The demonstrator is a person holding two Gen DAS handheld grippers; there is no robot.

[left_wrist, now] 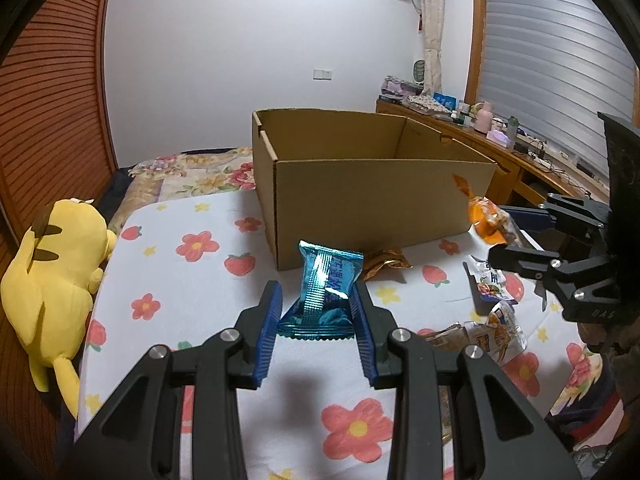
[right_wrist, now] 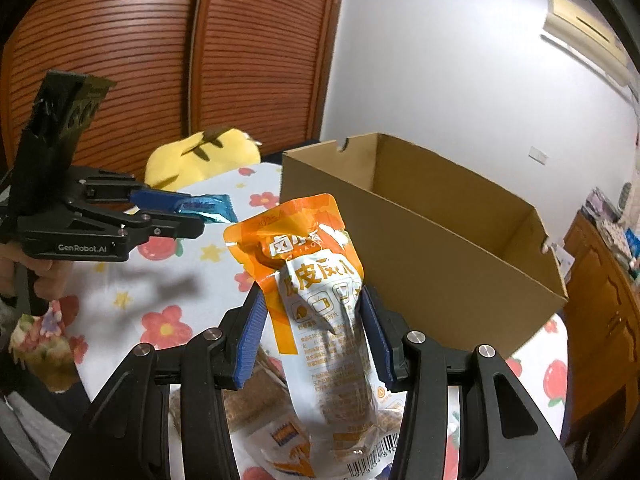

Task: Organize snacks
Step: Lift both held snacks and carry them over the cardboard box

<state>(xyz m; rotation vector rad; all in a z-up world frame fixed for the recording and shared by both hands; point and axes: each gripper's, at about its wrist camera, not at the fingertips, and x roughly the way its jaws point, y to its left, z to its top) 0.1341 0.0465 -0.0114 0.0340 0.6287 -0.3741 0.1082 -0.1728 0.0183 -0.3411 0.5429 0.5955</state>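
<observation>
surface: bed (left_wrist: 192, 280) with flowered sheet | lying on it: cardboard box (left_wrist: 360, 208), gold wrapper (left_wrist: 386, 266), loose snack packets (left_wrist: 496, 320), yellow plush toy (left_wrist: 52, 280)

We see a yellow plush toy with brown-tipped ears (left_wrist: 56, 276) lying at the edge of a white bedsheet printed with red flowers and strawberries (left_wrist: 172, 280), beside a reddish-brown slatted wooden wardrobe door (right_wrist: 140, 40). Behind it we have a plain white wall (left_wrist: 240, 40) with a white wall switch plate (left_wrist: 322, 75) and a cream air conditioner unit (right_wrist: 584, 36) up high. We also note a cluttered long wooden desk (left_wrist: 520, 160) under grey window blinds (left_wrist: 552, 60), with a pale patterned curtain (left_wrist: 434, 24) hanging just beside them.
</observation>
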